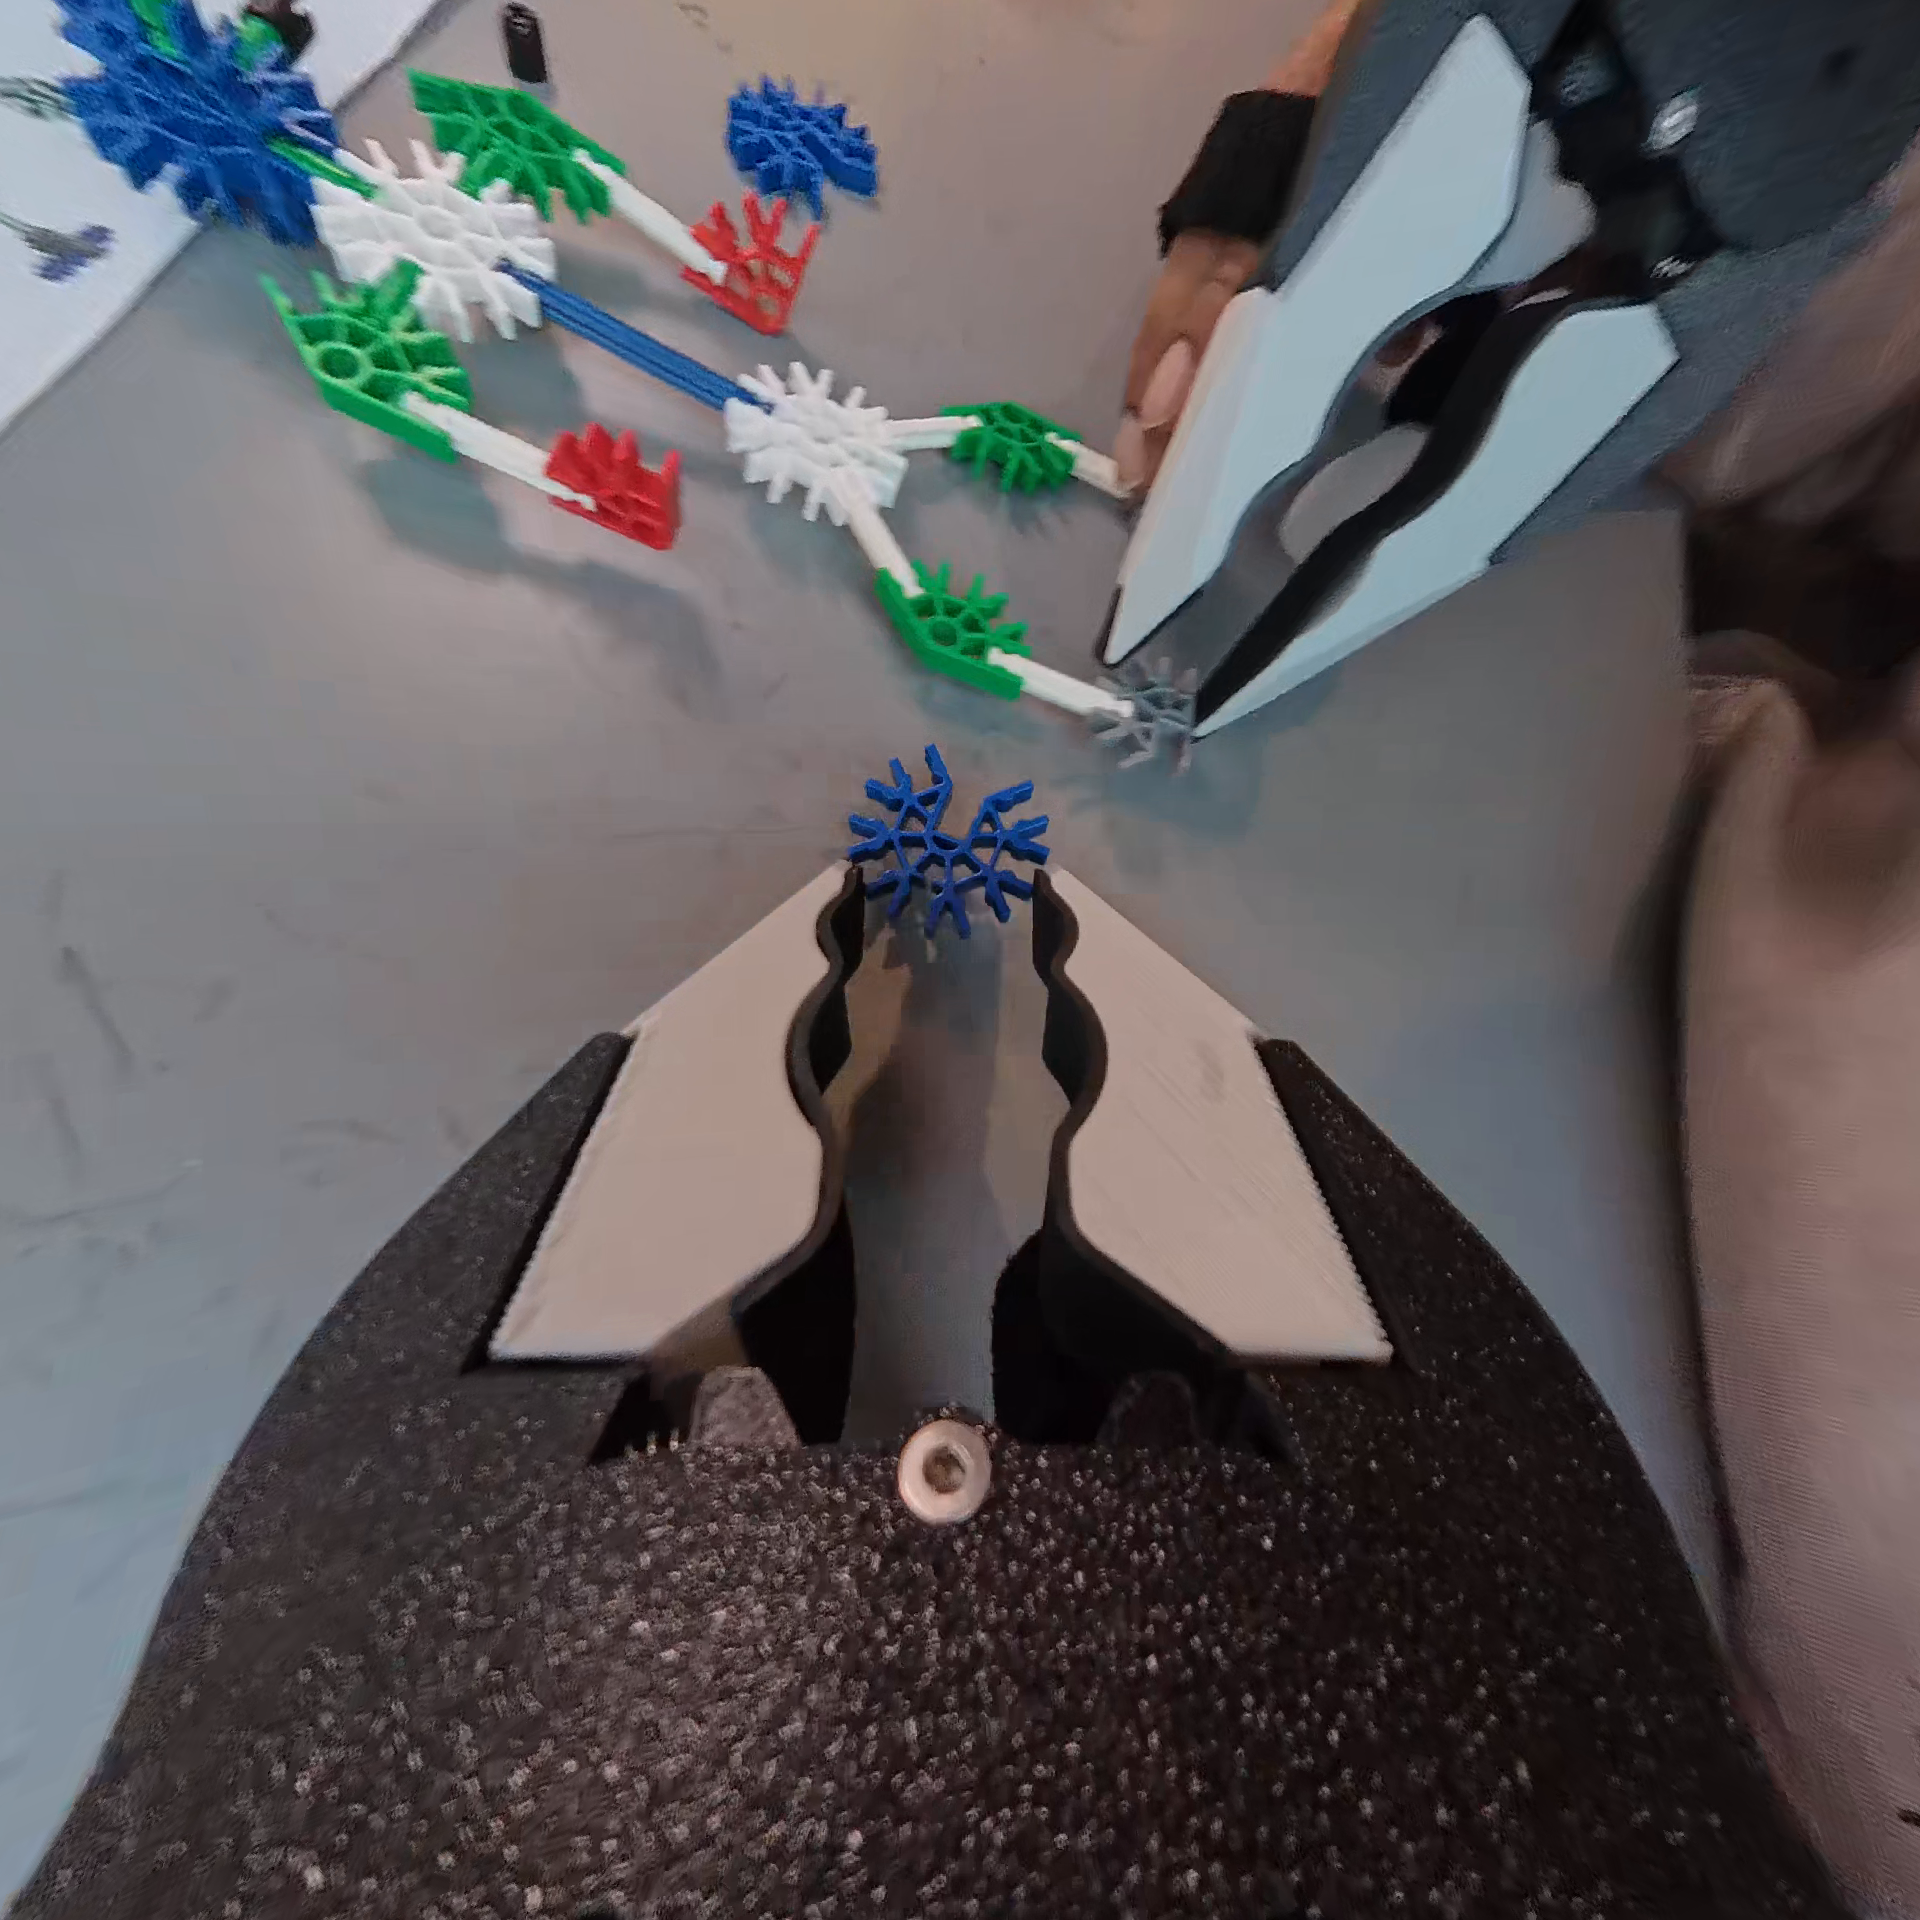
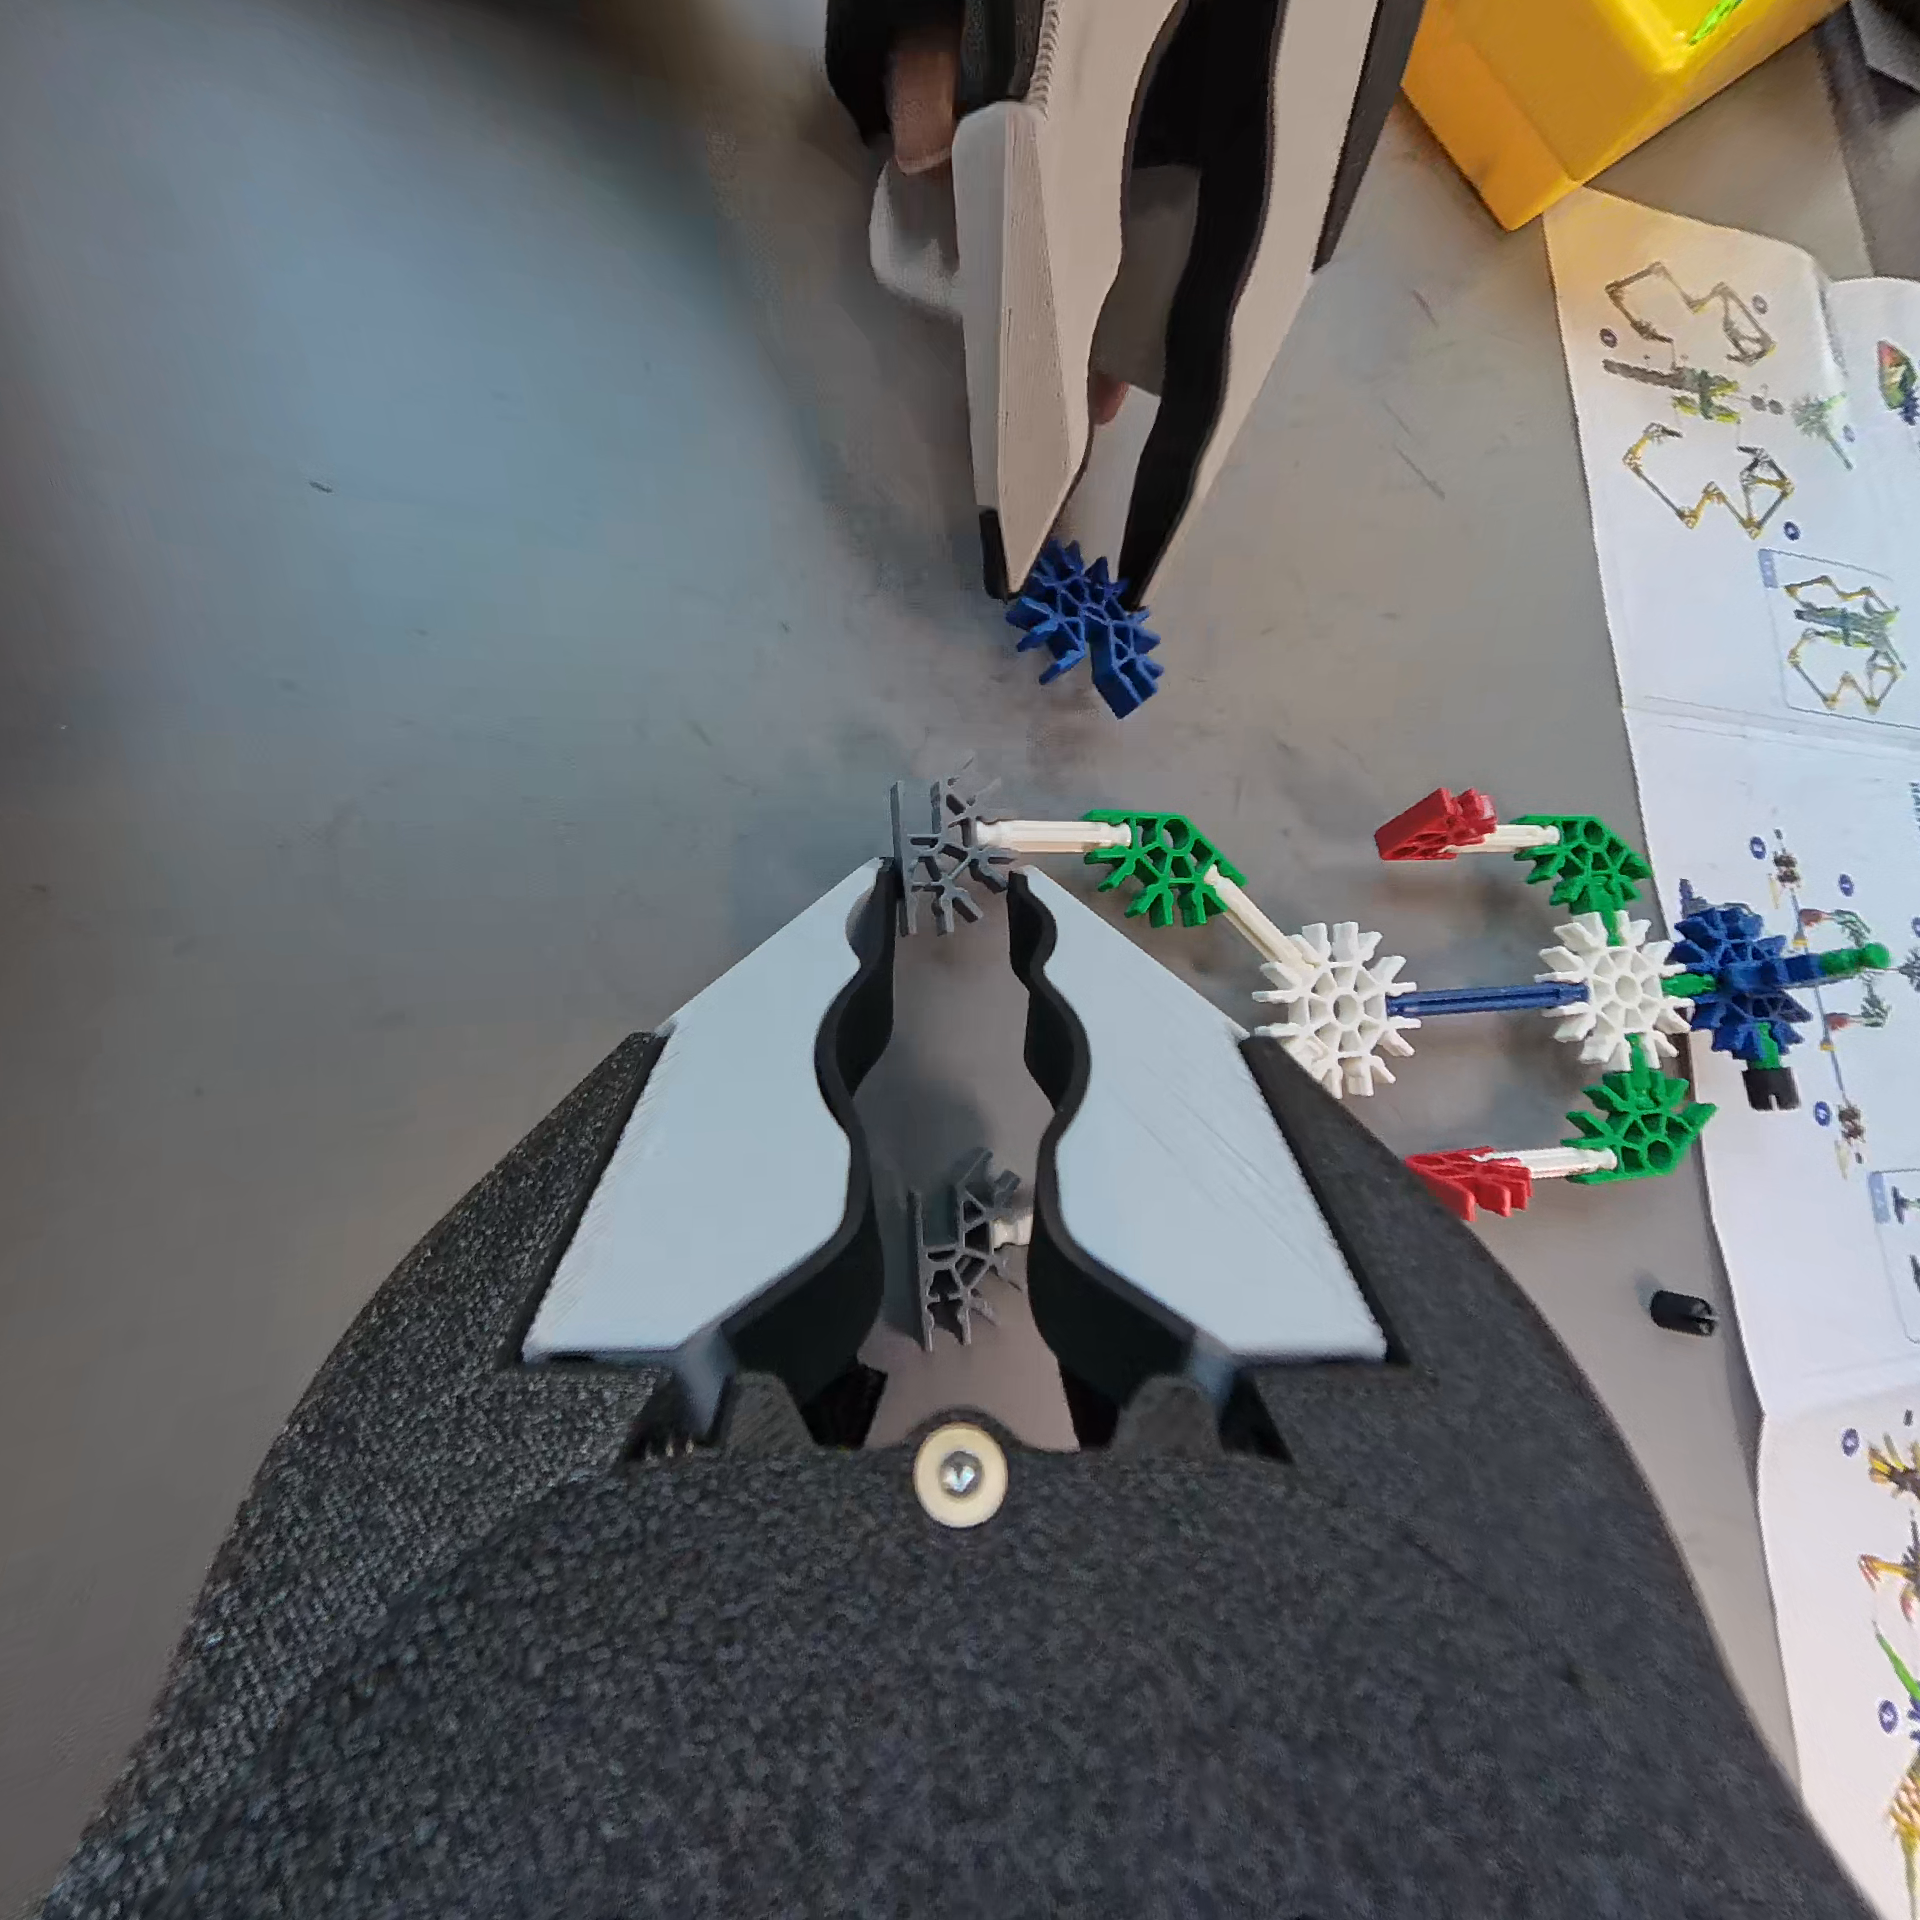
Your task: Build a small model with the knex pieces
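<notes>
Left gripper (image 1: 948, 883): fingers closed on a blue connector (image 1: 948, 844) at frame centre; right gripper (image 2: 951, 883): fingers apparently clamped on the grey connector (image 2: 943, 857) ending the toy assembly (image 2: 1340, 1006), which lies on the table (image 2: 468, 623).

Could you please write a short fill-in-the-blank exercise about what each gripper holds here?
1. The left gripper grips a small ____ plastic snowflake-shaped connector.
2. The right gripper grips a ____ plastic connector at the model's end.
3. That connector joins a white rod leading to a ____ fan-shaped connector.
4. The printed instruction sheet lies beside a ____ plastic box.

Missing words: blue; grey; green; yellow
</notes>
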